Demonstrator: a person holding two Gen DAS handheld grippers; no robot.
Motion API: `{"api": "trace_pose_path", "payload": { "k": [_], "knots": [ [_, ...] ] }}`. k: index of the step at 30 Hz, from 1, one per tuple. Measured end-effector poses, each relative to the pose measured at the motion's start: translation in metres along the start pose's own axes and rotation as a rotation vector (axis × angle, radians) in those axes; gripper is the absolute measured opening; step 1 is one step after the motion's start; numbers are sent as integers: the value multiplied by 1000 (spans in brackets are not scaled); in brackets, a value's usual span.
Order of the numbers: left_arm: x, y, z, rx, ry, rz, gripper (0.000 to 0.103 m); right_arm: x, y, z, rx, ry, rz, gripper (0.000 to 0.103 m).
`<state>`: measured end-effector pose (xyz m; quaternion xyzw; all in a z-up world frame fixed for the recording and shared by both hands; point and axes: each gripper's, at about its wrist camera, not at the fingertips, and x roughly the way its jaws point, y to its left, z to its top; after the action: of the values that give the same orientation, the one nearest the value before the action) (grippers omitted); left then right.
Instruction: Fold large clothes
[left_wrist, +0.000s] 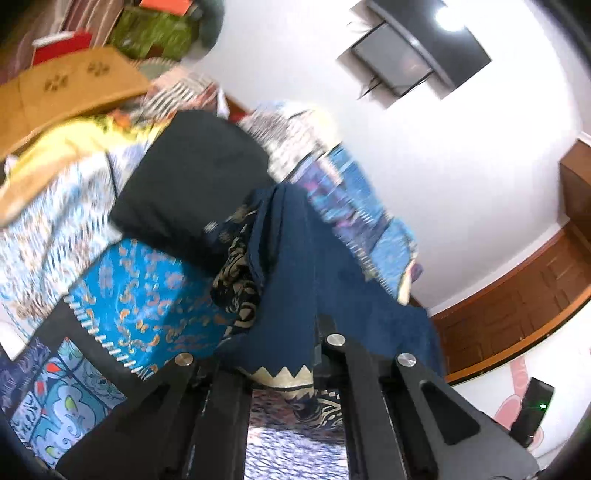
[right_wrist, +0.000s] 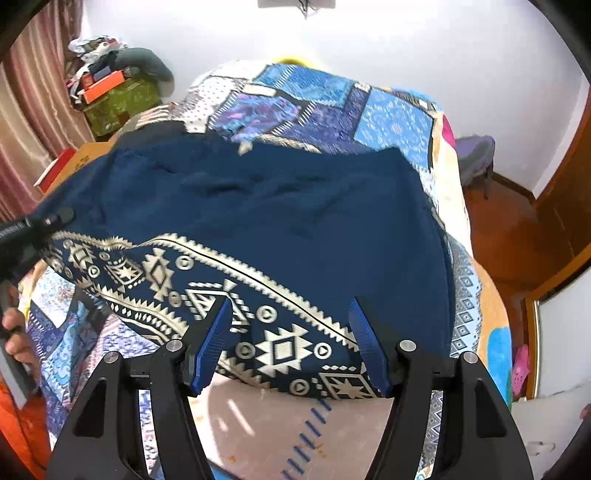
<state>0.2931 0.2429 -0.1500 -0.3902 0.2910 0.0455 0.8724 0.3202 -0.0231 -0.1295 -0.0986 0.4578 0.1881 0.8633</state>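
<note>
A large navy garment (right_wrist: 280, 206) with a cream geometric patterned border (right_wrist: 288, 347) lies spread on the patchwork bedspread (right_wrist: 391, 122). My right gripper (right_wrist: 290, 328) is open, its blue-padded fingers (right_wrist: 212, 343) just above the border at the near edge, holding nothing. My left gripper (left_wrist: 284, 354) is shut on the navy garment (left_wrist: 295, 266), which hangs bunched from its fingers with the zigzag border at the pinch. The left gripper also shows at the left of the right wrist view (right_wrist: 33, 229), pinching the garment's left corner, raised off the bed.
The bed's patchwork cover (left_wrist: 140, 295) fills the left wrist view, with a black cloth (left_wrist: 192, 177) on it. A wooden board (left_wrist: 66, 88) and cluttered boxes (right_wrist: 114, 92) stand at the left. A purple chair (right_wrist: 474, 155) and a wooden door (right_wrist: 569, 192) are at the right.
</note>
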Motion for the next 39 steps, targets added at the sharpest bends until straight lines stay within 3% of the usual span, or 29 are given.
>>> {"api": "trace_pose_path", "payload": {
  "k": [8, 12, 18, 23, 26, 30, 34, 39],
  "knots": [
    [-68, -40, 21, 102, -171, -16, 3, -24, 32, 20, -24, -48, 77, 61],
    [-86, -48, 21, 192, -219, 48, 3, -17, 56, 26, -34, -40, 146, 61],
    [-81, -53, 13, 287, -215, 99, 3, 33, 101, 23, -80, 76, 256, 61],
    [-56, -65, -2, 374, -148, 115, 3, 82, 115, 7, -48, 217, 358, 61],
    [-43, -81, -16, 439, -128, 120, 3, 105, 111, 0, 4, 290, 407, 61],
    [-32, -113, -29, 531, -114, 91, 3, 99, 95, 1, 11, 281, 423, 61],
    [-16, -153, -50, 618, -67, 23, 3, 65, 57, 4, 47, 165, 383, 61],
    [7, -190, -92, 724, 40, -65, 3, 21, -12, -3, 138, 40, 253, 61]
  ]
}}
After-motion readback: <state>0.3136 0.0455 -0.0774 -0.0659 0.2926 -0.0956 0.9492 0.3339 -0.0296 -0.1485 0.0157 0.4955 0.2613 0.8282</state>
